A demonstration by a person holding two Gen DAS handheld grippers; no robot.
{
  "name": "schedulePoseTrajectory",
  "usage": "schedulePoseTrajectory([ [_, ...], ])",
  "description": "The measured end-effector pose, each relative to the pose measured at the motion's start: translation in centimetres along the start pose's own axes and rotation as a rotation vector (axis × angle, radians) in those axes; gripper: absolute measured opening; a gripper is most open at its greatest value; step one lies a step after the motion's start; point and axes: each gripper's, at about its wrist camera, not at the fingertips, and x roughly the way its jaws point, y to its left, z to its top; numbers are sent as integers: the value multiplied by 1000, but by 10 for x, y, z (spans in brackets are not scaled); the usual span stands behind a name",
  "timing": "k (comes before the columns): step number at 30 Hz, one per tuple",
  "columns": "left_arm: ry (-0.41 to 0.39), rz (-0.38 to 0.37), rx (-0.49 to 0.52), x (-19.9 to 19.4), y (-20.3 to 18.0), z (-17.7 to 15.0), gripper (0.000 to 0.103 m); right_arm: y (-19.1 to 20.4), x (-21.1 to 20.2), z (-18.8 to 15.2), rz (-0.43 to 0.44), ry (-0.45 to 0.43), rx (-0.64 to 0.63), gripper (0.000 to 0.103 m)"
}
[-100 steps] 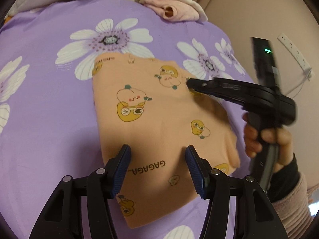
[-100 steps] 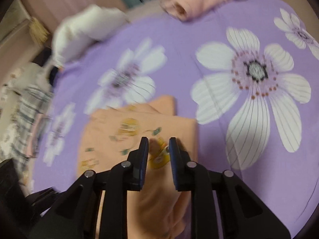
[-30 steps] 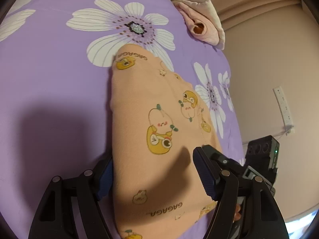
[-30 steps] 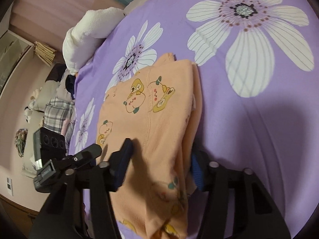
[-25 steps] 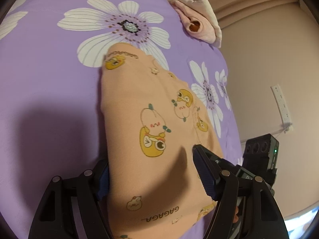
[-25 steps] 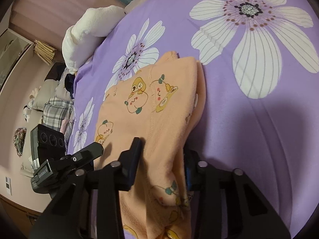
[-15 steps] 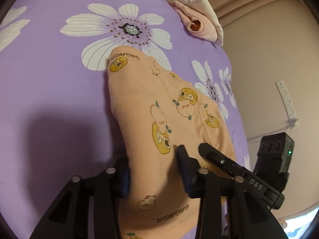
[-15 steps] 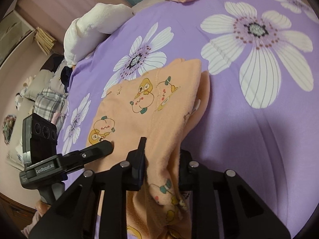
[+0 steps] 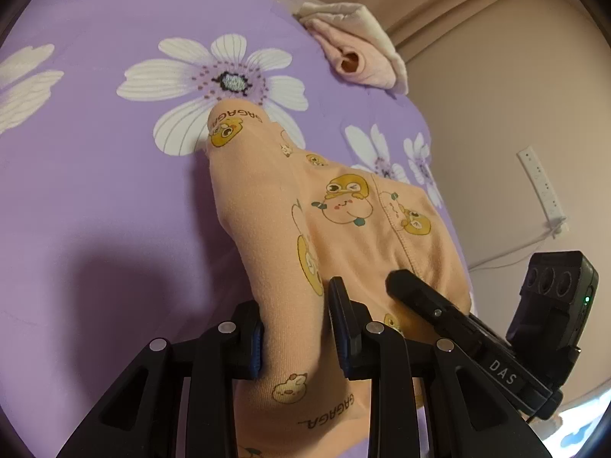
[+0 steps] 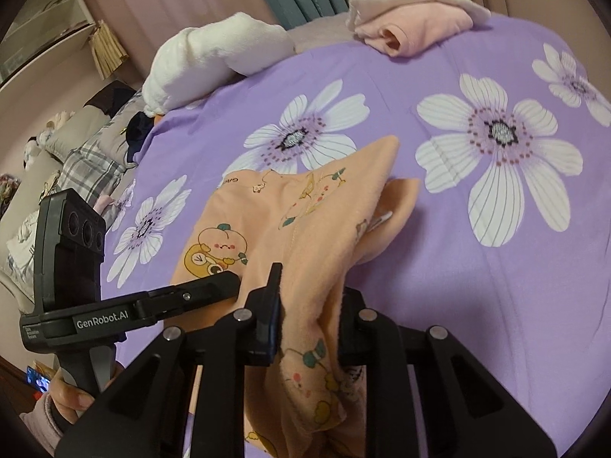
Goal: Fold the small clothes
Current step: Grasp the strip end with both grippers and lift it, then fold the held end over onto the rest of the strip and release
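Note:
An orange garment (image 9: 267,191) printed with cartoon ducks lies on the purple flowered bedsheet (image 9: 95,152). Its near edge is bunched and raised off the sheet. In the left wrist view my left gripper (image 9: 299,328) has a thick fold of the cloth between its jaws, which are still closing with the pads pressing on it. In the right wrist view my right gripper (image 10: 309,313) pinches the other near corner of the garment (image 10: 305,221); its jaws are also closing on the cloth. Each gripper shows in the other's view, close beside it.
A folded pink garment (image 10: 412,26) lies at the far edge of the bed, next to a white plush bundle (image 10: 214,61). A socket strip (image 9: 542,187) hangs on the wall to the right. A person's hand (image 10: 65,397) holds the left gripper's handle.
Both grippers' jaws have narrowed onto the garment's near edge. Both have risen, and the cloth between them is now bunched and lifted from the sheet.

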Motion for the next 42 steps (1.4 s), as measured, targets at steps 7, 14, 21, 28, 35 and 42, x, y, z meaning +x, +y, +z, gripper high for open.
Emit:
schedulePoseTrajectory([
  [7, -39, 2, 32, -22, -9, -3, 27, 18, -18, -1, 6, -36, -39, 21],
  [14, -69, 12, 47, -39, -12, -6, 27, 37, -30, -3, 14, -52, -71, 21],
  [21, -98, 26, 40, -60, -6, -12, 27, 58, -33, -5, 29, -54, -104, 21],
  [28, -122, 54, 27, -82, 10, -14, 27, 82, -23, -6, 48, -44, -128, 21],
  [35, -137, 101, -4, -101, 39, -11, 27, 109, 1, -8, 70, -17, -153, 21],
  [42, -129, 137, -46, -103, 72, -4, 27, 128, 34, -10, 68, 17, -179, 21],
])
